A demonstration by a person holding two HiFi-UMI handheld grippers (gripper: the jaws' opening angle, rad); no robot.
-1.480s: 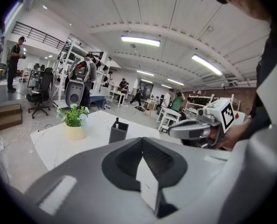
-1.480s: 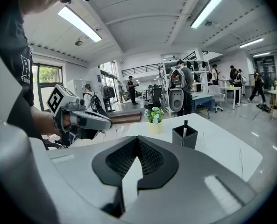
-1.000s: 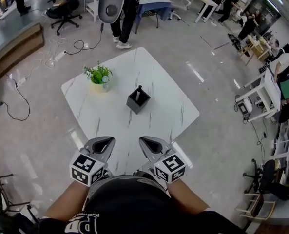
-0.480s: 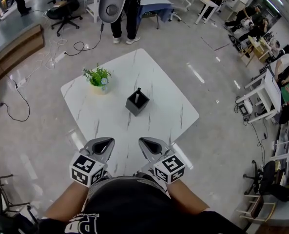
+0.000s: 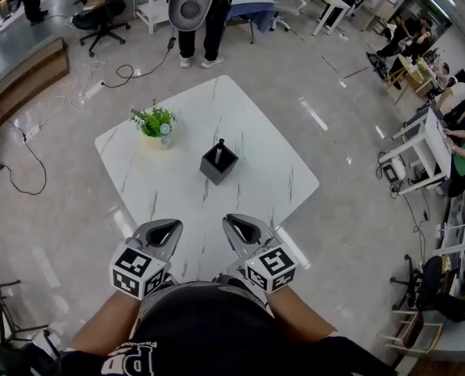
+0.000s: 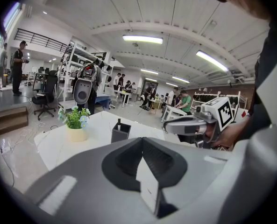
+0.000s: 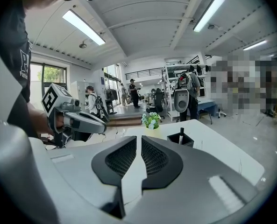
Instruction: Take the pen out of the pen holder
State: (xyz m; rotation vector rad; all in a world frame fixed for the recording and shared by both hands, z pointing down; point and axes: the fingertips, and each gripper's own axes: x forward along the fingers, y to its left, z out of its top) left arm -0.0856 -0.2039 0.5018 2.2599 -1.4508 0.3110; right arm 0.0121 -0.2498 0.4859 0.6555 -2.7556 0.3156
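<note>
A black square pen holder [image 5: 219, 164] stands near the middle of the white marble table [image 5: 256, 143], with a dark pen [image 5: 219, 146] upright in it. Both grippers hover close to my body over the table's near corner, well short of the holder. My left gripper [image 5: 162, 230] is shut with nothing in it, and my right gripper [image 5: 242, 227] is the same. The left gripper view has the holder [image 6: 120, 133] and pen [image 6: 119, 122] far beyond my left gripper [image 6: 143, 141]. Past my right gripper [image 7: 141, 139], the right gripper view shows the holder [image 7: 180, 140] and pen [image 7: 181, 134].
A small potted plant [image 5: 155, 122] stands on the table to the left of the holder. A person with a white device [image 5: 191, 5] stands beyond the far corner. Cables [image 5: 130, 70] lie on the floor, and desks with people [image 5: 452, 124] stand at the right.
Both grippers stay shut and almost in place, edging slightly up in the view. The holder and pen have not moved on the table. The person at the back has shifted a little.
</note>
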